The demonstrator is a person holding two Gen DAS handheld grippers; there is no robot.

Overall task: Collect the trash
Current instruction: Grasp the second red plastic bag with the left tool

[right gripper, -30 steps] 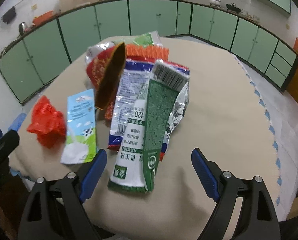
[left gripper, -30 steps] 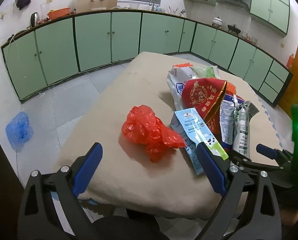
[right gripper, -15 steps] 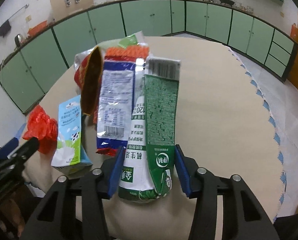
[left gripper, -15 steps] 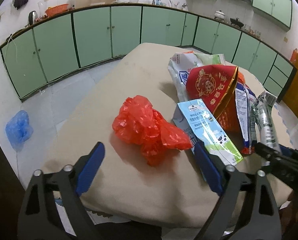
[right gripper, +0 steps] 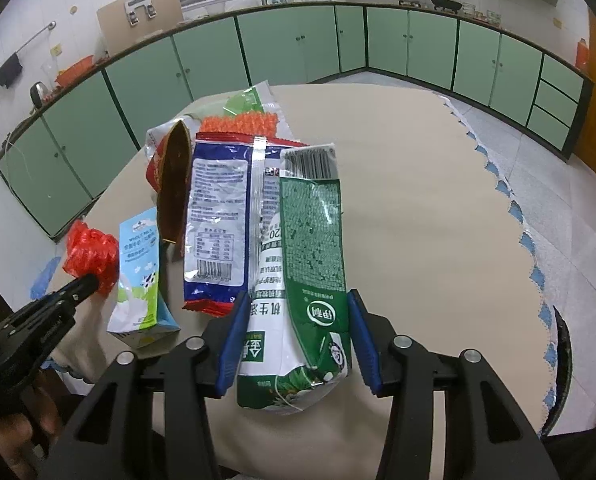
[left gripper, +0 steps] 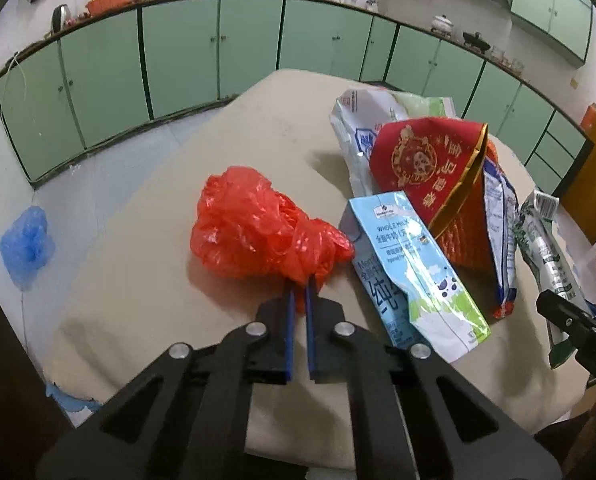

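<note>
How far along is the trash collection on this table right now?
Nothing looks collected yet. In hand: the left gripper is shut on the red plastic bag, and the right gripper clamps the green pouch; both items are on the table. Left: the milk carton, red-and-gold bag and blue-and-white wrapper.

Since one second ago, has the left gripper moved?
Yes. The left gripper has advanced across the table to the red plastic bag and shut on its near edge.
</note>
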